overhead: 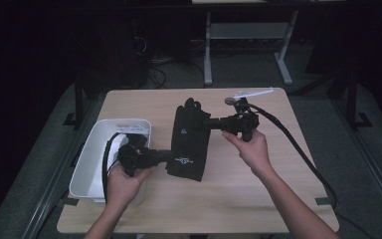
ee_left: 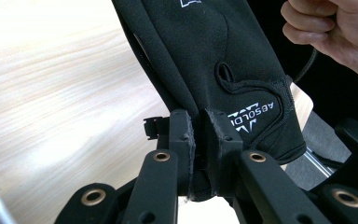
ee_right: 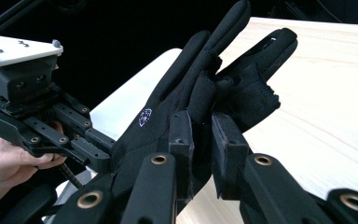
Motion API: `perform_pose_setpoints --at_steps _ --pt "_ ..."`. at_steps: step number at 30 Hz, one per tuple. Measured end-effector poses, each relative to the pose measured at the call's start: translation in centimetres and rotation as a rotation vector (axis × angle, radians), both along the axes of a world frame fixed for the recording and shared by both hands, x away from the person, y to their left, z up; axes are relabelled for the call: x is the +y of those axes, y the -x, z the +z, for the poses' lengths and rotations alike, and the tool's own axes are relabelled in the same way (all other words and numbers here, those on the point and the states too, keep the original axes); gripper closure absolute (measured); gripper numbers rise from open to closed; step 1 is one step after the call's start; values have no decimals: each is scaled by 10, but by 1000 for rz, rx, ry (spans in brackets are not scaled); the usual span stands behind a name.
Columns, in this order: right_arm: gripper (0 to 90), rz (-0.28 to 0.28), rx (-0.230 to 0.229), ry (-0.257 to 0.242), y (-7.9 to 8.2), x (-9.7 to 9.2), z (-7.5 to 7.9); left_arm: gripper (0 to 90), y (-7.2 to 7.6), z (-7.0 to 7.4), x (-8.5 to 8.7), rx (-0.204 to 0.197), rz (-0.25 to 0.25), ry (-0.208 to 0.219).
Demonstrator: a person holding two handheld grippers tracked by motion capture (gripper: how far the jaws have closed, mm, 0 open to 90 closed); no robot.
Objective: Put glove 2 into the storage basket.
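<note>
High view: a black glove (overhead: 189,142) was stretched between the two grippers over the middle of the wooden table (overhead: 278,199), just right of a white bin (overhead: 92,159). The left gripper (overhead: 166,157) had the cuff end w/ the white lettering; the right gripper (overhead: 210,124) had the glove near the finger end. The left hand (overhead: 124,185) sat partly over the bin's near corner; the right hand (overhead: 248,147) was further back. A small round object and a pale strip lay near the far table edge, too small to identify.

Left gripper view: the left gripper (ee_left: 200,140) was clenched on a fold of the glove (ee_left: 205,51) by the cuff, fabric pinched between both jaws, the logo patch just to one side. Table surface lay beneath.

Right gripper view: the right gripper (ee_right: 203,144) was clamped on bunched fabric at the base of the glove's fingers (ee_right: 242,60). The left gripper (ee_right: 42,121) w/ its grey plate showed farther off, the bin's white wall behind the glove.

Risks, as a judgement: both grips caught only thin folds, so pulling the hands apart too hard could've slipped the fabric out of one jaw pair and dropped that end. If the bin was the goal, releasing one side early would've let the glove swing and drape over the rim instead of going in.
</note>
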State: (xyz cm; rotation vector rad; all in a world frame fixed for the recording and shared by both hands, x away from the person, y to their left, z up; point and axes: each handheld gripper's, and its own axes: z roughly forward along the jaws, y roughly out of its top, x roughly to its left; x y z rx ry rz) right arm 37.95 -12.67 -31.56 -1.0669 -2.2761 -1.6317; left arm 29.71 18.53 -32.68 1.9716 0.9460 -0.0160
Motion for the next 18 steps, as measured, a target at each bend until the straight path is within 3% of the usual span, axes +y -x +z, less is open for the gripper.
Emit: perform_pose_setpoints --at_steps 16,18 --pt "791 60 -4 -10 -13 43 14 816 5 17 43 -22 63 -8" --pt "791 65 -11 7 -14 49 16 816 5 18 46 -20 71 -12"
